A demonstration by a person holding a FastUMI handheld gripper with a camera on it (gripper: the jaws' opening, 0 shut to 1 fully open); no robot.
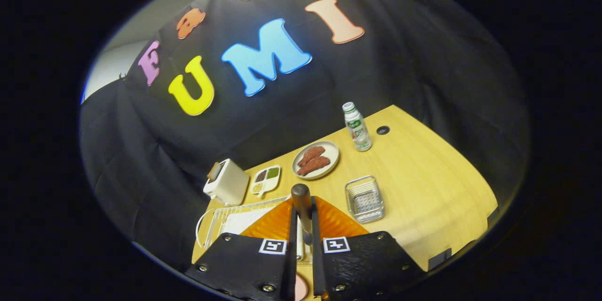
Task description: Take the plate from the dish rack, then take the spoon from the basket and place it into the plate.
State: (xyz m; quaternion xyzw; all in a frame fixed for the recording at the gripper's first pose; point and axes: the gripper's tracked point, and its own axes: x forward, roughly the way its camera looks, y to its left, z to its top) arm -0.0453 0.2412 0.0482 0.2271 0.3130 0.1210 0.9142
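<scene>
The fingers (303,240) clamp narrowly on the spoon (301,204) — its handle pointing away, long axis running near-to-far — above the orange plate (282,223), left of the wire basket (365,199).

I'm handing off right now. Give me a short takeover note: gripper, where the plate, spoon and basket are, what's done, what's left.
Gripper: shut on the spoon, handle sticking up between the fingers.
Orange plate: just under and ahead of the fingers, beside the white dish rack.
Wire basket: on the table to the right, spoon already out.
Done: spoon taken.
Left: lower the spoon into the plate and release.
</scene>
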